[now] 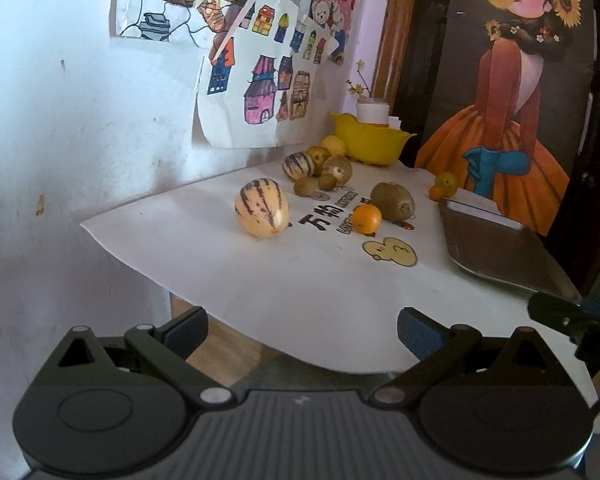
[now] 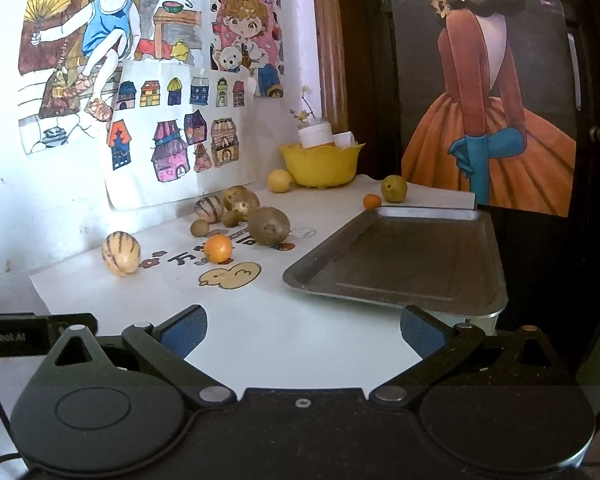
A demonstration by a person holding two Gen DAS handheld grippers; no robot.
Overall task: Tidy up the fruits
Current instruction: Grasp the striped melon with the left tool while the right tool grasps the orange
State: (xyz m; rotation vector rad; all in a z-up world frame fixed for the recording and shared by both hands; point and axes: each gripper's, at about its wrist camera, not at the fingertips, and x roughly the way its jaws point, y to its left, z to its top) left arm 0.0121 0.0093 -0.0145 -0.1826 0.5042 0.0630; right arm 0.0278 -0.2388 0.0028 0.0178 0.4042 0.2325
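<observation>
Fruits lie on a white table cloth (image 1: 228, 280): a striped pepino melon (image 1: 262, 208) (image 2: 121, 253), a small orange (image 1: 366, 219) (image 2: 217, 247), a large kiwi (image 1: 392, 201) (image 2: 268, 225), and a cluster of kiwis with a second striped melon (image 1: 298, 166) (image 2: 209, 209) near the wall. A metal tray (image 2: 400, 264) (image 1: 496, 248) sits at the right. My left gripper (image 1: 302, 330) is open and empty over the table's front edge. My right gripper (image 2: 303, 330) is open and empty, in front of the tray.
A yellow bowl (image 2: 320, 164) (image 1: 370, 138) stands at the back with a white jar (image 2: 315, 133) behind it. A lemon (image 2: 280, 181) lies beside the bowl. A green fruit (image 2: 394, 189) and a tiny orange (image 2: 372, 201) lie behind the tray. Drawings hang on the wall (image 2: 4, 208).
</observation>
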